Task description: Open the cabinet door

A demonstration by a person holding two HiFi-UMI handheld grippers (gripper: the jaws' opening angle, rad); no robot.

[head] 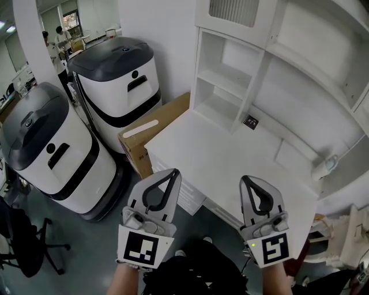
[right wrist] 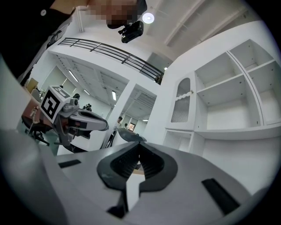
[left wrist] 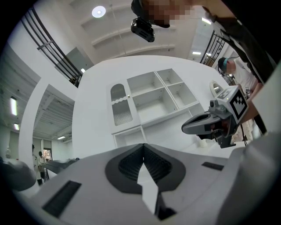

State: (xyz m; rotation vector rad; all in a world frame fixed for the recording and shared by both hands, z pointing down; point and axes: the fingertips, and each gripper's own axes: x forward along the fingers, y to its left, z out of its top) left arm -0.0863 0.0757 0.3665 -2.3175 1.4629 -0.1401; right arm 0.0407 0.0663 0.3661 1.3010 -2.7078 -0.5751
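Observation:
The cabinet door (head: pixel 233 11) is a white panel with a slatted arched window, at the top left of the white shelf unit over the desk (head: pixel 219 167). It looks closed in the left gripper view (left wrist: pixel 119 105) and in the right gripper view (right wrist: pixel 182 103). My left gripper (head: pixel 174 171) hovers over the desk's near left corner, jaws shut and empty (left wrist: pixel 143 147). My right gripper (head: pixel 246 178) is beside it over the desk's front edge, also shut on nothing (right wrist: pixel 139 145). Both are well short of the door.
Two white and black rounded machines (head: pixel 121 80) (head: pixel 46 150) stand left of the desk, with a cardboard box (head: pixel 153 129) leaning between them and the desk. A small dark object (head: pixel 251 121) lies near the shelves. A black office chair (head: pixel 23 242) stands at the lower left.

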